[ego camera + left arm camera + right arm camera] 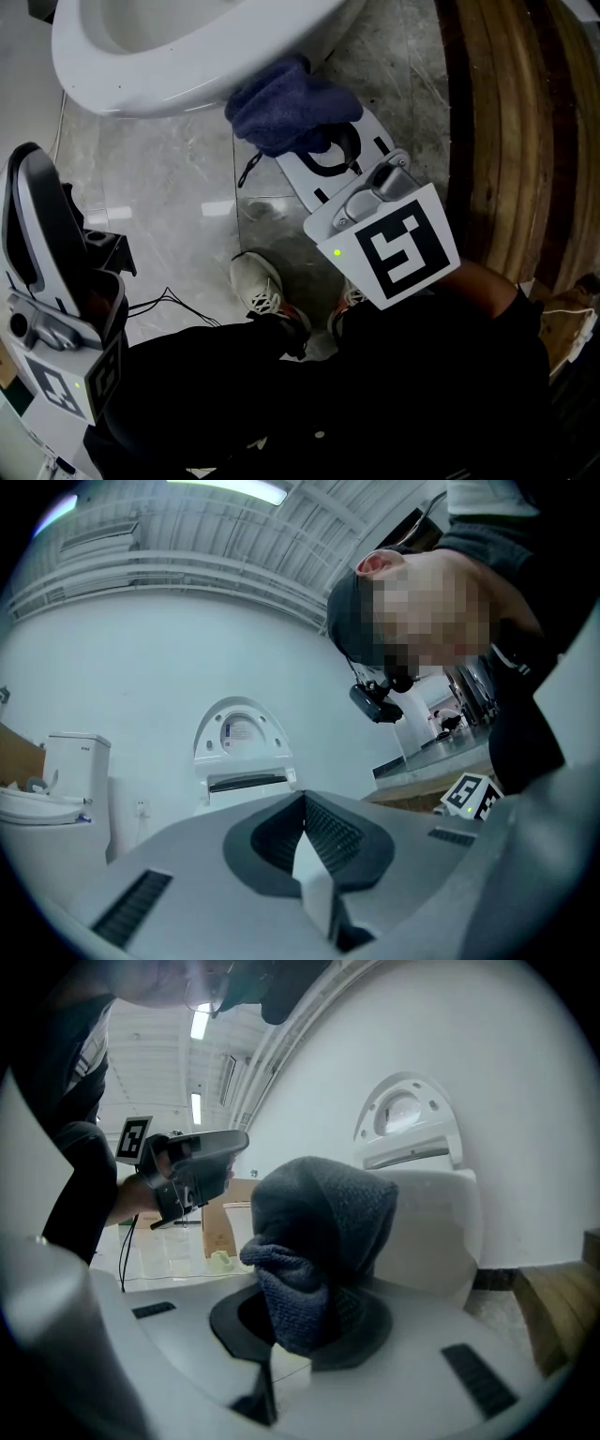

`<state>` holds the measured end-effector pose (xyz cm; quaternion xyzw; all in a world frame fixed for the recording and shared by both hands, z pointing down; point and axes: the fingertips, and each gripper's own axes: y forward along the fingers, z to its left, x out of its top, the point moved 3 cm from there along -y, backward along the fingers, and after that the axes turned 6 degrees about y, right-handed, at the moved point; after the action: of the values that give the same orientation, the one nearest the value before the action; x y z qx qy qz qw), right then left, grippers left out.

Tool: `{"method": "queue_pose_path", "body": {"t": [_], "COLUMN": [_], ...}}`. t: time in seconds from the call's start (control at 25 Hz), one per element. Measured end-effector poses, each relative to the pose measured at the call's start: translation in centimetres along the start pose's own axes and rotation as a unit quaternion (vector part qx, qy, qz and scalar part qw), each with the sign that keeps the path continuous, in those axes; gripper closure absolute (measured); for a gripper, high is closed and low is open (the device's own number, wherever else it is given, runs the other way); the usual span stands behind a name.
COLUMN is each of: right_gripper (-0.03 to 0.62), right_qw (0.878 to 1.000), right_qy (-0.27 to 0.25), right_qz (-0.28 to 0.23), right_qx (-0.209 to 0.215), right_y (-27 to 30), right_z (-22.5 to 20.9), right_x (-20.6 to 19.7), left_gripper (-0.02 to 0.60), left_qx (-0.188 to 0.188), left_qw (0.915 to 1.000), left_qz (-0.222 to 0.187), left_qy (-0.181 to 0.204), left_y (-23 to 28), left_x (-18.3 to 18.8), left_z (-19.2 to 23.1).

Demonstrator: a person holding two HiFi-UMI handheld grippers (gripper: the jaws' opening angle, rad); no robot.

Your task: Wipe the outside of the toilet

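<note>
The white toilet bowl (187,66) fills the top left of the head view. Just under its outer curve is a bunched dark blue cloth (291,103), with my right gripper (319,150) shut on it. In the right gripper view the cloth (323,1222) stands up from the right gripper (309,1321), with the bowl's side (436,1232) close behind; I cannot tell whether they touch. My left gripper (33,178) is held at the lower left, far from the toilet and pointing up. In its own view the left gripper (305,803) is shut with nothing in it.
A curved brown wooden wall (506,122) runs down the right. The person's shoes (262,286) stand on the marble floor below the bowl, with a thin cable (178,300) beside them. Another toilet (56,789) and a wall-mounted seat lid (242,738) show in the left gripper view.
</note>
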<state>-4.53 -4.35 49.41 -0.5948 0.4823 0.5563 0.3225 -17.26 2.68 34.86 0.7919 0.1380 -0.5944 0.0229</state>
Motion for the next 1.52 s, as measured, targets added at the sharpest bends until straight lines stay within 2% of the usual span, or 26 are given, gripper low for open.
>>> {"method": "queue_pose_path", "body": {"t": [0.44,1.0,1.2,1.52], "right_gripper": [0.553,0.553,0.553,0.553], "right_qw": [0.999,0.997,0.998,0.998], "right_qy": [-0.045,-0.065,-0.054,-0.025], "right_qz": [0.005,0.042,0.032,0.057], "right_qx": [-0.009,-0.015,-0.024,-0.026], "right_y": [1.0,2.1,3.1,5.0], "right_z": [-0.2,-1.6,-2.9,-4.9], "right_x": [-3.2,-7.9,-11.3,-17.1], "left_gripper": [0.571,0.571,0.571,0.571], "left_qx": [0.001,0.002,0.001,0.007], "left_qw": [1.0000,1.0000,1.0000,0.9999], "left_qz": [-0.003,0.001,0.002,-0.001], "left_qy": [0.001,0.008,0.008,0.010], "left_y": [-0.1,0.2,0.3,0.1], "left_x": [0.1,0.2,0.2,0.0], "left_z": [0.1,-0.1,-0.2,-0.1]}}
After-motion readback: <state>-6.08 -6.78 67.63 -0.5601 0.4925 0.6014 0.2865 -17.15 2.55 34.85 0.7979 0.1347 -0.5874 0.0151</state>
